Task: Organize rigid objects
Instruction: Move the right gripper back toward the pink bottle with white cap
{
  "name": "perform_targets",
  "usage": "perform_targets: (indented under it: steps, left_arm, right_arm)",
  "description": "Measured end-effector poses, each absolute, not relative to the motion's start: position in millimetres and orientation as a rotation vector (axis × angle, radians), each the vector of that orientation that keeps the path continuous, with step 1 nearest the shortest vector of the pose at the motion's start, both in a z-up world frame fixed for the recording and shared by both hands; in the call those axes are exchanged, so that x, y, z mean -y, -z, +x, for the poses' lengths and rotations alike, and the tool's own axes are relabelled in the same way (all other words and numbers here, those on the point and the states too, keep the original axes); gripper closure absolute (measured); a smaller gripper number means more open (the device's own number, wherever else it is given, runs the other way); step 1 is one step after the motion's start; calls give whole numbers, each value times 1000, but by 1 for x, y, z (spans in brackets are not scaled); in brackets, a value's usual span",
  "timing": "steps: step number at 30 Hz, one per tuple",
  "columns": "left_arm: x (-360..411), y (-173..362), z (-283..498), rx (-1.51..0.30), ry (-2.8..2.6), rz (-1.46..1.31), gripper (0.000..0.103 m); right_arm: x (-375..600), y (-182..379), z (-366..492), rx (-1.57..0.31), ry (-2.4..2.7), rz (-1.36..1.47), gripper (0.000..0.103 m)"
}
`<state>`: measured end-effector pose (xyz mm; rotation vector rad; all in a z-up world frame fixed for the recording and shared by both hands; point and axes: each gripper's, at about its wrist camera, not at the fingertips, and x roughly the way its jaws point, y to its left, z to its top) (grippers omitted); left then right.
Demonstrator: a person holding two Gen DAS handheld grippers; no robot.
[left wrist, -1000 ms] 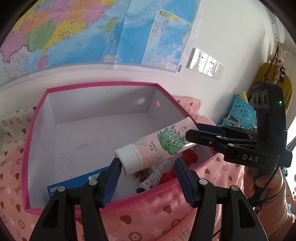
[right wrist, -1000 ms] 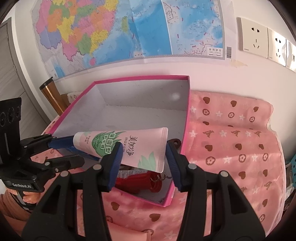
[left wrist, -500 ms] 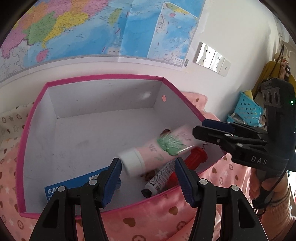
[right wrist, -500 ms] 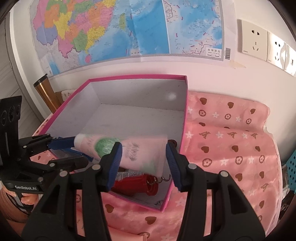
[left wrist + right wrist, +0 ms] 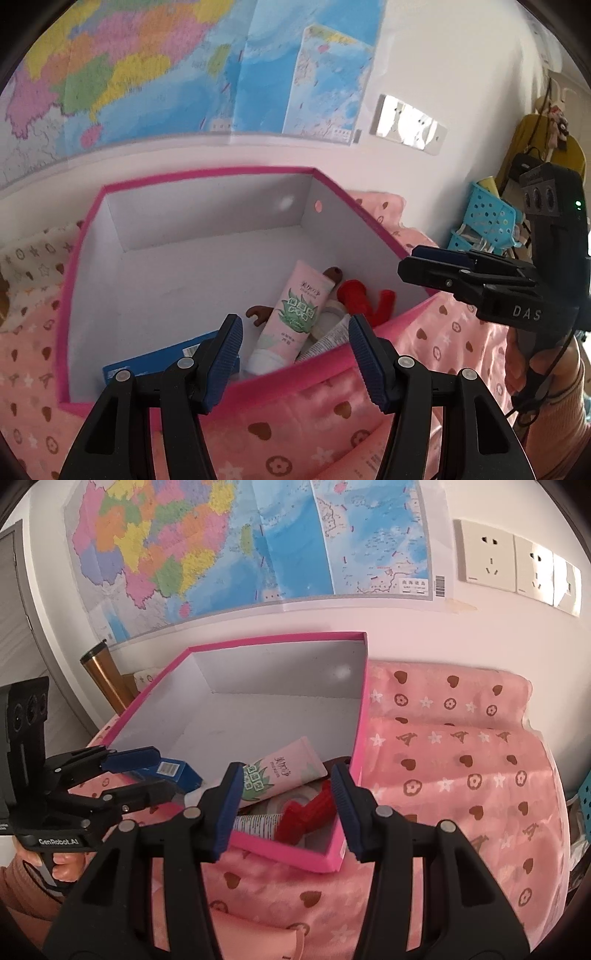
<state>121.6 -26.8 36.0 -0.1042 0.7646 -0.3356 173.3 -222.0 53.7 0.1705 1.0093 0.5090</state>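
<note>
Tube (image 5: 281, 771) of pink cream lies inside the pink box (image 5: 360, 716) beside a red object (image 5: 310, 810), both the right tool (image 5: 286, 805) and left tool (image 5: 293, 354) spread and empty above the near rim, so the drop-off step looks finished and the next move calls for seeking another loose item.

My fingers (image 5: 229, 805) are black with dark blue pads. The box (image 5: 354, 760) is bright pink outside and on its rim, and white inside. In it lie a pale pink tube (image 5: 295, 310) with green leaves and a white cap, a red thing (image 5: 358, 295), and a blue box (image 5: 155, 360). The cloth (image 5: 461, 760) is pink with brown hearts and white stars. The map (image 5: 240, 542) is blue, yellow, green, orange and pink.
</note>
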Motion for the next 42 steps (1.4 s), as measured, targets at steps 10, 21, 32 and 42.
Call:
perform_targets:
  steps: [10,21,32,42]
  left_arm:
    - [22,-51,71,-691,378,-93,41]
    - [23,-29,51,-763,389,-112,41]
    - [23,4,38,-864,393,-151,41]
    - [23,21,31,-925,402,-187,41]
  right_arm:
    - [245,-70,134,-977,-562,263,50]
    - [256,-38,97,-1087,-555,329,49]
    - [259,-5,70,-1194,-541,390,49]
    - [263,6,59,-1227,-517,419,49]
